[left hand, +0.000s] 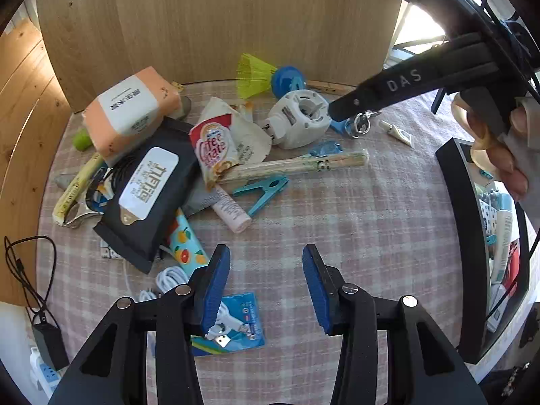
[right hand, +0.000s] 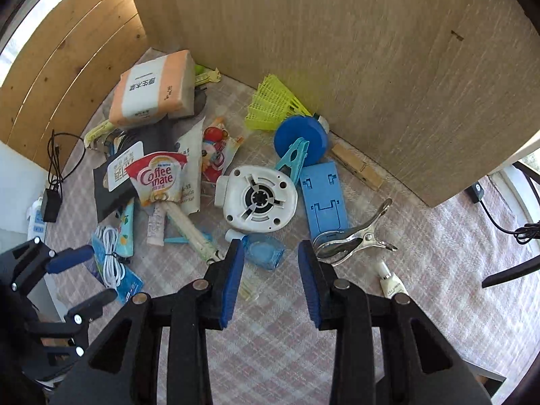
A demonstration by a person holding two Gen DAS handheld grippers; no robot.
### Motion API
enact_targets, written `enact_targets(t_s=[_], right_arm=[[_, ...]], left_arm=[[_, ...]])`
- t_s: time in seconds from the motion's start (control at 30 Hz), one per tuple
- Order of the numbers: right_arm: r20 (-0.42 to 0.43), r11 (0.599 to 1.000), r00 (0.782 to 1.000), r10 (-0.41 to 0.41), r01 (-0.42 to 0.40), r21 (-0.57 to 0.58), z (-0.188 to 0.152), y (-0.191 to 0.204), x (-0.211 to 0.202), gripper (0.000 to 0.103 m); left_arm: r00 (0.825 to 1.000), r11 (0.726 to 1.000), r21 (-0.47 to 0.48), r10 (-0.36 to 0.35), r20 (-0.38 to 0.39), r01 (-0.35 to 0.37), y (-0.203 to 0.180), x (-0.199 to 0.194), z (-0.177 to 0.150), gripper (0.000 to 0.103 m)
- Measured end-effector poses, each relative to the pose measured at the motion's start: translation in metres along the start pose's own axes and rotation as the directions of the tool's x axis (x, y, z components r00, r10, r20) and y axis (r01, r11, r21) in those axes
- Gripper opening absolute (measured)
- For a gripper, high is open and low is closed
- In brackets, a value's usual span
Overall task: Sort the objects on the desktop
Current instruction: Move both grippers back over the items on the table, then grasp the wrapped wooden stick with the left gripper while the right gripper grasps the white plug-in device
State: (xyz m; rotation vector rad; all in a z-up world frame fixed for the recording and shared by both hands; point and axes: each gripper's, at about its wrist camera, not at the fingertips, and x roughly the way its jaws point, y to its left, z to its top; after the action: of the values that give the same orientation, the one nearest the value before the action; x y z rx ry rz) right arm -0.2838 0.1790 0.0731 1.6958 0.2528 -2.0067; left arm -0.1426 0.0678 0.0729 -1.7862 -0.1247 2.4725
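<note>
- Left wrist view: my left gripper (left hand: 266, 283) hangs with its jaws apart and nothing between them, just checked tablecloth (left hand: 354, 209). Right under the left pad sits a blue cable packet (left hand: 236, 324) with a white USB plug on it. Flat, light and probably slick plastic, so I'd pinch an edge rather than try to grab it flat.
- Same view, the pile further out: black pouch (left hand: 148, 192), peach tissue pack (left hand: 131, 111), Coffee mate sachet (left hand: 216, 148). All soft, squashy stuff, easy to take across the middle. The teal clothes peg (left hand: 263, 190) is stiff and thin, so I'd grab its body.
- The black bin (left hand: 472, 253) on the right already has things in it; a hand (left hand: 499, 158) holds the other tool above it.
- Right wrist view: my right gripper (right hand: 271, 270) is also parted and empty, hovering over the near edge of the clutter. Closest are a small clear blue container (right hand: 265, 253) and a metal clip (right hand: 354, 243).
- The container looks light and smooth, could slip, so I'd squeeze its flat sides. The clip is hard and springy; I'd take the handles.
- The white round gadget (right hand: 256, 199) looks bulky and rigid, likely too wide for an easy grab.
</note>
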Motion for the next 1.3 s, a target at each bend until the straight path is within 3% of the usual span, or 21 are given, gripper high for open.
enact_targets(t_s=[0.1, 0.3, 0.4, 0.63, 0.8, 0.9, 1.0, 1.07, 1.17, 1.3], right_arm=[[-0.013, 0.998, 0.999, 0.033, -0.032, 0.055, 0.011, -0.008, 0.013, 0.033], [-0.006, 0.995, 0.998, 0.061, -0.060, 0.076, 0.020, -0.013, 0.028, 0.033], [0.000, 0.994, 0.997, 0.074, -0.074, 0.077, 0.024, -0.016, 0.033, 0.033], [-0.014, 0.990, 0.993, 0.121, -0.120, 0.072, 0.029, -0.020, 0.043, 0.033], [-0.024, 0.988, 0.990, 0.138, -0.137, 0.067, 0.031, -0.023, 0.046, 0.033], [-0.028, 0.988, 0.989, 0.145, -0.143, 0.062, 0.032, -0.022, 0.049, 0.032], [-0.032, 0.983, 0.985, 0.167, -0.164, 0.083, 0.032, -0.023, 0.051, 0.031], [-0.033, 0.983, 0.985, 0.169, -0.166, 0.078, 0.030, -0.021, 0.052, 0.026], [-0.020, 0.980, 0.984, 0.177, -0.175, 0.091, 0.023, -0.023, 0.050, 0.025], [0.014, 0.975, 0.983, 0.183, -0.183, 0.129, 0.007, -0.029, 0.046, 0.024]], left_arm=[[0.989, 0.982, -0.123, -0.147, -0.013, 0.144, -0.002, 0.017, 0.014, 0.044], [0.987, 0.939, -0.312, -0.158, -0.018, 0.145, 0.000, 0.040, 0.038, 0.050], [0.984, 0.881, -0.444, -0.178, 0.011, 0.165, 0.012, 0.048, 0.043, 0.054], [0.969, 0.691, -0.689, -0.241, 0.063, 0.217, 0.033, 0.073, 0.041, 0.057], [0.970, 0.647, -0.731, -0.225, 0.089, 0.217, 0.034, 0.085, 0.042, 0.056], [0.976, 0.668, -0.716, -0.201, 0.089, 0.203, 0.030, 0.085, 0.046, 0.055], [0.978, 0.708, -0.680, -0.196, 0.069, 0.190, 0.025, 0.086, 0.045, 0.029], [0.977, 0.723, -0.663, -0.201, 0.066, 0.193, 0.024, 0.087, 0.041, 0.026], [0.979, 0.744, -0.641, -0.193, 0.066, 0.190, 0.025, 0.085, 0.031, 0.017], [0.976, 0.758, -0.620, -0.208, 0.064, 0.202, 0.025, 0.076, 0.007, 0.012]])
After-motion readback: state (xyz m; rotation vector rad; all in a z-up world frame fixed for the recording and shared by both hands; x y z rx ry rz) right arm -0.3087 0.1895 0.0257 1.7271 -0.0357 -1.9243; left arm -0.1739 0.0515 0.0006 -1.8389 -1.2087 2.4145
